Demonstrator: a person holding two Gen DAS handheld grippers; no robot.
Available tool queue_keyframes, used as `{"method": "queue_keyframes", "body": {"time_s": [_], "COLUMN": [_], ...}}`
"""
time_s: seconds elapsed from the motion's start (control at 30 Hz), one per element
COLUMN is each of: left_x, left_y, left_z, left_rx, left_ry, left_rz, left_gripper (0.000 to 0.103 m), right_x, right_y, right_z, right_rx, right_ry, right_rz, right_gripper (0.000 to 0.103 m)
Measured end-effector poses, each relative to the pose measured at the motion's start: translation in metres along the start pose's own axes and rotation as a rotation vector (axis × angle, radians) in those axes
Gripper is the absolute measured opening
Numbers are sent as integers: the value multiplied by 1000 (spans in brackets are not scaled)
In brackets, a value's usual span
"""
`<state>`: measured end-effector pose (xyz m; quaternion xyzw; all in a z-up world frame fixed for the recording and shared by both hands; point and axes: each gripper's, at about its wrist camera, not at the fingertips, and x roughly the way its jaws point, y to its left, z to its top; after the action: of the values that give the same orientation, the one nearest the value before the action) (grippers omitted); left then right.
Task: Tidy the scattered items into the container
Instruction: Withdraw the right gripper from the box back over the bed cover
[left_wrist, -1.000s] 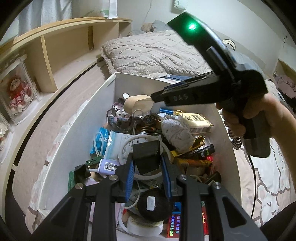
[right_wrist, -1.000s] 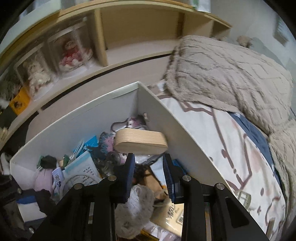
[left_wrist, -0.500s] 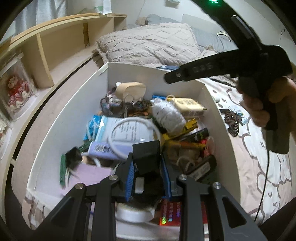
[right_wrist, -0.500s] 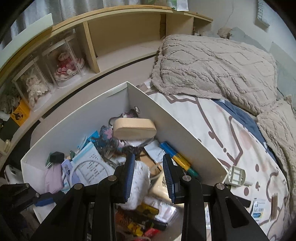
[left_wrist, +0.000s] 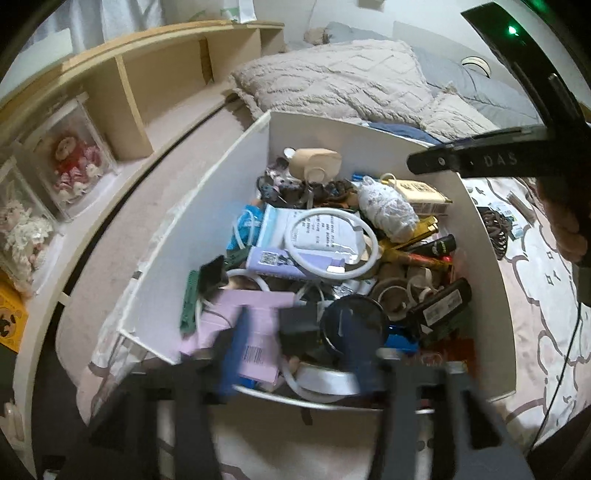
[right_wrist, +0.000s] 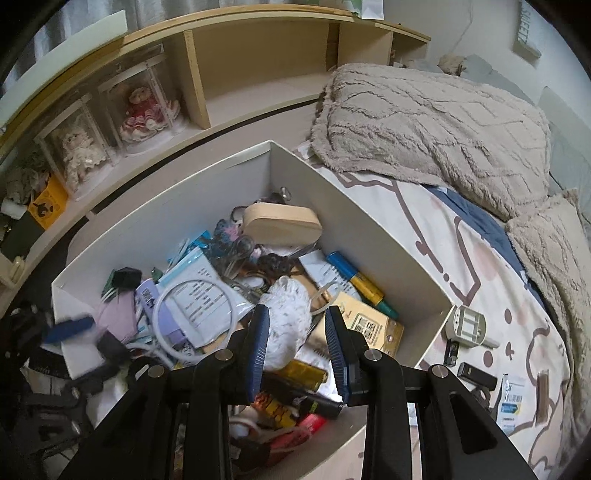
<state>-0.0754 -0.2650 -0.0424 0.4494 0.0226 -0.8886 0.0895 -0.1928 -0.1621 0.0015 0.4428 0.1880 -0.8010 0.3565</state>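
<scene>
Left gripper (left_wrist: 295, 332) opens over the box (left_wrist: 207, 206), a black block (left_wrist: 299, 325) loose between its jaws. Right gripper (right_wrist: 297, 347), narrow and empty, is nearer the leftover items (right_wrist: 469, 328) on the bed, right of the box.

The white box (right_wrist: 373, 258) is open at the top, so a gripper can enter only from above; its upright walls block any sideways approach. Inside, clutter covers the floor wall to wall: a tan case (right_wrist: 282, 224) fills the far corner, a white ring (right_wrist: 195, 314) lies across papers in the middle, and a white woolly bundle (right_wrist: 288, 317) rises beside it. The left gripper (left_wrist: 295, 328), its jaws opening around a small black block (left_wrist: 299, 325), occupies the near end. Right of the box the bedsheet (right_wrist: 424, 221) is mostly bare, with a few small items (right_wrist: 469, 325) near the box corner. A fuzzy pillow (right_wrist: 424, 125) bounds the far side, and a wooden shelf (right_wrist: 258, 74) closes the left.
</scene>
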Motion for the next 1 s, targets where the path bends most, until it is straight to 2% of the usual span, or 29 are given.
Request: {"method": "queue_keyframes", "body": {"time_s": [0.33, 0.57, 0.63, 0.67, 0.7, 0.8, 0.83, 0.9, 0.93, 1.0], "left_x": [-13, -24, -26, -28, -29, -32, -32, -35, -36, -38], "left_y": [-4, -14, -17, -19, -20, -27, -30, -35, -37, -43], "left_z": [3, 6, 8, 9, 9, 12, 12, 15, 16, 19], "left_rx": [-14, -10, -10, -12, -15, -13, -13, -13, -13, -9], "left_ry": [-41, -70, -80, -85, -87, -102, -107, -120, -125, -139], "left_rz": [-8, -19, -25, -33, -40, -48, -49, -63, -69, -80], "left_gripper": [63, 63, 63, 63, 63, 63, 67, 76, 80, 84], "right_x": [-24, -32, -36, -38, -40, -48, -50, -56, -58, -63], "right_y": [6, -7, -11, -14, -16, -25, -29, -36, -39, -45], "right_z": [-10, -23, -29, -31, -34, -41, -42, -47, -49, -53], "right_rx": [11, 59, 73, 82, 92, 117, 125, 147, 155, 172], "right_ry": [-60, -53, -59, -62, -66, -78, -86, -106, -116, -130], "right_rz": [50, 43, 35, 23, 11, 2, -8, -30, -37, -54], "right_gripper": [32, 32, 41, 51, 56, 56, 59, 85, 88, 89]}}
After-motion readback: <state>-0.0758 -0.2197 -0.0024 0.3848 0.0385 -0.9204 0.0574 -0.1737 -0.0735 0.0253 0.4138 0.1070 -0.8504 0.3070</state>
